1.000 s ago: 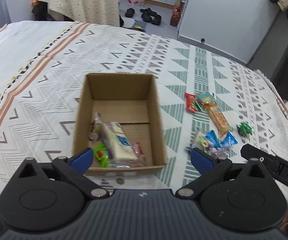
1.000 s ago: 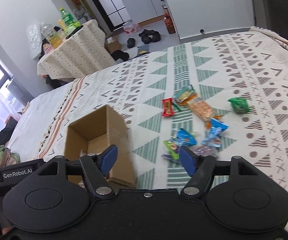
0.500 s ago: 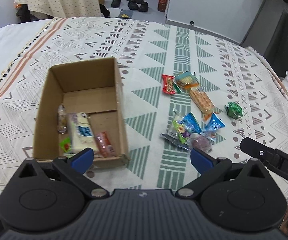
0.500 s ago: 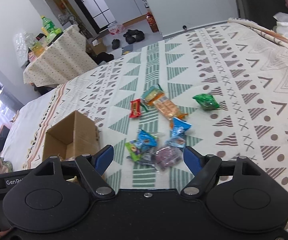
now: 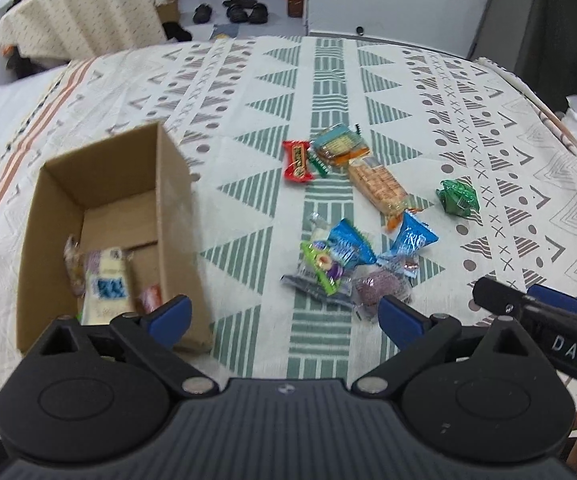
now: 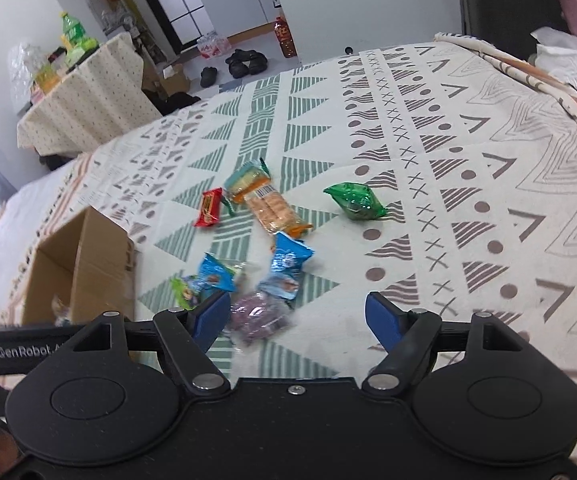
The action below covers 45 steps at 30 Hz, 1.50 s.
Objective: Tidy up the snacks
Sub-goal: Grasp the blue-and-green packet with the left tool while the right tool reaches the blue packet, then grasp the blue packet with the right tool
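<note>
Left wrist view: left gripper (image 5: 284, 318) hangs above the patterned bedspread (image 5: 488, 128) with fingers spread wide and nothing between them. Cardboard box (image 5: 176, 208) stands open on the bedspread toward its left edge, just beyond the left finger; inside lie a white-and-blue packet (image 5: 108, 284) and a few smaller wrappers, blurred. Loose snacks lie on the bedspread to the right of the box, apart from it: a red bar (image 5: 297, 161), an orange cracker pack (image 5: 377, 187) touching a second pack (image 5: 338, 146) beyond it, a green packet (image 5: 458, 197) off alone toward the right edge, and a near cluster with two blue packets (image 5: 348, 248) and a purple packet (image 5: 378, 288) just ahead of the right finger. The right gripper's body shows at the lower right corner of this view.

Right wrist view: right gripper (image 6: 298, 316) is held over the same bedspread (image 6: 488, 200), fingers wide apart and empty. The purple packet (image 6: 258, 318) lies between them, close by the left finger (image 6: 210, 316); contact cannot be judged. Blue packets (image 6: 288, 264) lie just beyond it, the red bar (image 6: 209, 208) and cracker pack (image 6: 274, 212) farther on, the green packet (image 6: 354, 200) to the right. The box (image 6: 88, 256) stands at the left
</note>
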Available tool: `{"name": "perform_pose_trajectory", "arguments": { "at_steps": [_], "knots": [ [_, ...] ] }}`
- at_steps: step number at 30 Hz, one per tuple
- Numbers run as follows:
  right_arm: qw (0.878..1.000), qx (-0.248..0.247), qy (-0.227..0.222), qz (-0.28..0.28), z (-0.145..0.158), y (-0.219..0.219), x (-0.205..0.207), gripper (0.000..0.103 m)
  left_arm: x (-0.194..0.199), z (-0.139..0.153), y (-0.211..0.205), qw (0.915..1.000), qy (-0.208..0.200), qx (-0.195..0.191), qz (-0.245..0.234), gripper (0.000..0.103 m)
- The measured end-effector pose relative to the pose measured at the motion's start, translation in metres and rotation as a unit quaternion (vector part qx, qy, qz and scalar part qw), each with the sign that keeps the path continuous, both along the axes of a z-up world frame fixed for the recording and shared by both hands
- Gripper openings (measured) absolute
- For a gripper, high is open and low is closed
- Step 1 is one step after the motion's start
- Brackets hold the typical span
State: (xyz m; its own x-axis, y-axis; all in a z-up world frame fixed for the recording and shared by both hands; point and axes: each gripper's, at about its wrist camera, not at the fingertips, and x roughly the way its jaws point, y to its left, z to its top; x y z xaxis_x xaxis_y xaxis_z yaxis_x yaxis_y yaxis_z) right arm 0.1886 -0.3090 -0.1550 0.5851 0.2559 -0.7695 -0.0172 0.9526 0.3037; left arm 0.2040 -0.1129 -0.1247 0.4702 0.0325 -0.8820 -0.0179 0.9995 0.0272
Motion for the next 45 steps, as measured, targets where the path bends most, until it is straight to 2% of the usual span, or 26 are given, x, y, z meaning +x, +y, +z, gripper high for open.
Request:
{"name": "perform_pose_trajectory", "arguments": {
  "at_steps": [4, 8, 17, 23, 26, 27, 28, 32, 41, 45],
  "knots": [
    [1.0, -0.022, 0.0, 0.02, -0.009, 0.001, 0.006, 0.07, 0.012, -0.008, -0.011, 0.9992, -0.011, 0.028, -0.028, 0.095],
    [0.999, -0.022, 0.006, 0.035, -0.019, 0.003, 0.016, 0.065, 0.023, -0.021, -0.02, 0.9974, -0.007, 0.043, -0.057, 0.091],
    [0.998, -0.006, 0.022, 0.055, -0.039, 0.002, 0.042, 0.057, 0.049, -0.05, -0.032, 0.9935, 0.017, 0.055, -0.098, 0.086],
    [0.997, 0.0, 0.033, 0.073, -0.05, 0.001, 0.058, 0.056, 0.063, -0.063, -0.036, 0.991, 0.025, 0.056, -0.119, 0.077],
    [0.996, 0.006, 0.04, 0.078, -0.055, 0.002, 0.066, 0.055, 0.068, -0.07, -0.037, 0.99, 0.038, 0.048, -0.127, 0.057],
    [0.996, 0.008, 0.043, 0.079, -0.057, 0.002, 0.068, 0.055, 0.069, -0.072, -0.036, 0.9902, 0.043, 0.042, -0.126, 0.046],
    [0.996, 0.009, 0.046, 0.08, -0.059, 0.003, 0.07, 0.055, 0.07, -0.073, -0.035, 0.9907, 0.046, 0.037, -0.122, 0.042],
    [0.995, 0.009, 0.053, 0.086, -0.066, 0.005, 0.077, 0.054, 0.072, -0.071, -0.032, 0.9917, 0.036, 0.038, -0.117, 0.038],
    [0.994, 0.011, 0.054, 0.096, -0.076, 0.015, 0.088, 0.053, 0.078, -0.062, -0.017, 0.9933, 0.025, 0.05, -0.101, 0.038],
    [0.992, -0.004, 0.054, 0.114, -0.079, 0.025, 0.093, 0.05, 0.078, -0.061, -0.013, 0.9933, 0.023, 0.056, -0.099, 0.038]
  ]
}}
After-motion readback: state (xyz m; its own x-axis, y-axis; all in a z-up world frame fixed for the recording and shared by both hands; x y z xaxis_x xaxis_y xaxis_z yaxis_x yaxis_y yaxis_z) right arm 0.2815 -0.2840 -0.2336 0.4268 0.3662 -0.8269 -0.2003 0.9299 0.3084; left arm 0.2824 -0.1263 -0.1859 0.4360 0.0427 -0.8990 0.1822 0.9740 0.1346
